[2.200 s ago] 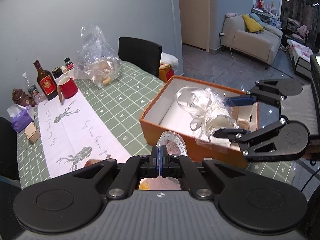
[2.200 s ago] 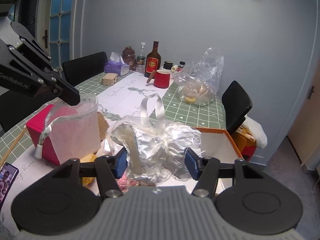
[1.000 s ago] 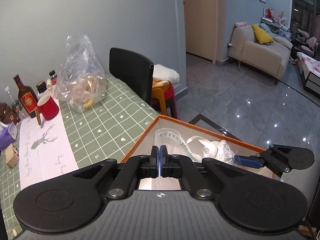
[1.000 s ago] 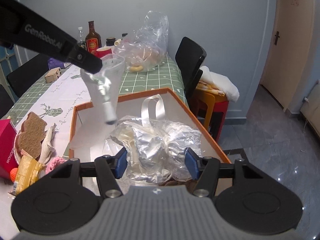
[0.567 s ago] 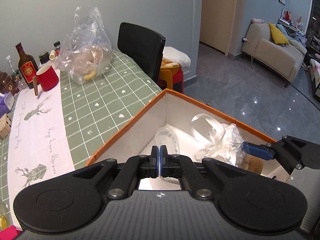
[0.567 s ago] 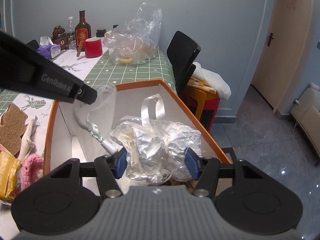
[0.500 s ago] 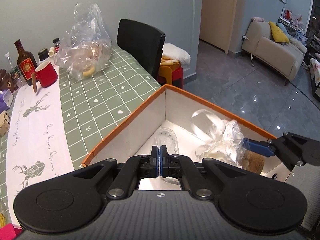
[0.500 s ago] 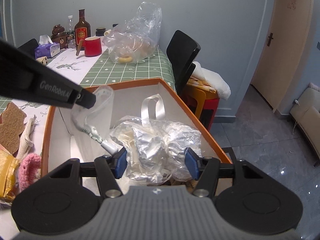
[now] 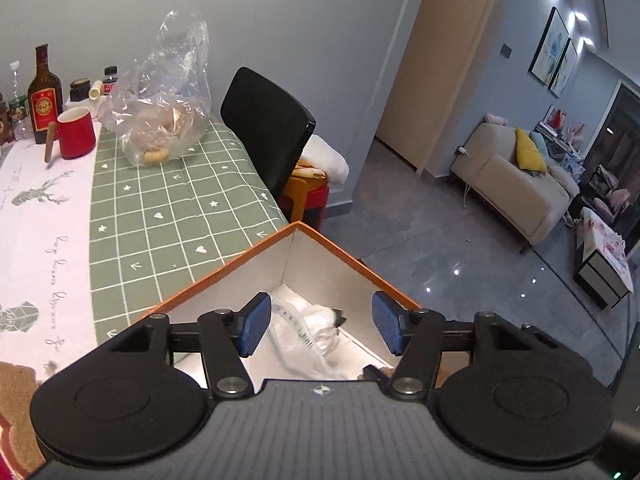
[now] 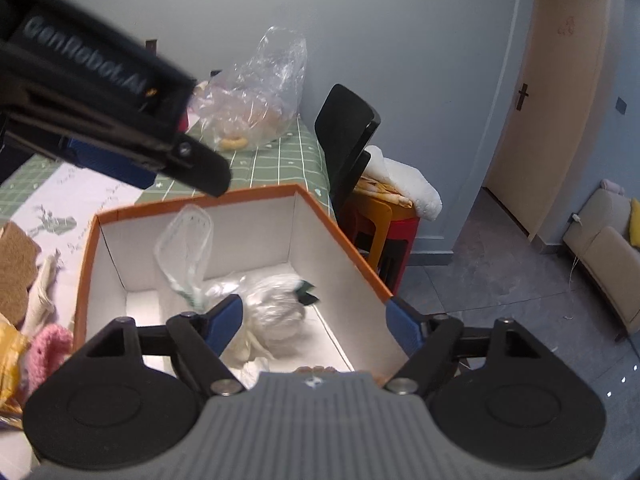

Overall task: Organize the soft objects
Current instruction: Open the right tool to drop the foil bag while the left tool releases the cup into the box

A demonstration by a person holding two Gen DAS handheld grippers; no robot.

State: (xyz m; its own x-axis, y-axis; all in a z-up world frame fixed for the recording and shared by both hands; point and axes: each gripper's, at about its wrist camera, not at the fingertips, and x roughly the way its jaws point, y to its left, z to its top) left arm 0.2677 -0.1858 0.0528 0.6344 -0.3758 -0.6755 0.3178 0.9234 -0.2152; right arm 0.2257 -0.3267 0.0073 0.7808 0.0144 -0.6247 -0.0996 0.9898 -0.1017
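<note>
An orange box (image 10: 344, 246) with white inner walls stands at the table's right end; it also shows in the left wrist view (image 9: 224, 272). Inside lie a crinkly clear plastic bundle (image 10: 276, 304) and a clear pouch with a printed scale (image 10: 186, 240), which leans on the box's left wall. Both show in the left wrist view, the bundle (image 9: 320, 322) and the pouch (image 9: 292, 330). My left gripper (image 9: 319, 329) is open and empty above the box. My right gripper (image 10: 316, 322) is open and empty above the bundle. The left gripper's finger (image 10: 120, 120) crosses the right wrist view.
Left of the box lie a pink knitted item (image 10: 46, 350), a cream cloth (image 10: 40, 288), a brown sponge (image 10: 14, 264) and a yellow packet (image 10: 8, 356). At the back stand a clear bag of bread (image 9: 164, 120), a red mug (image 9: 76, 132), bottles (image 9: 44, 96). A black chair (image 9: 266, 136) stands beyond the table.
Both grippers have opened and let go: the pouch and the plastic bundle now lie in the box. Both grippers have risen a little above it.
</note>
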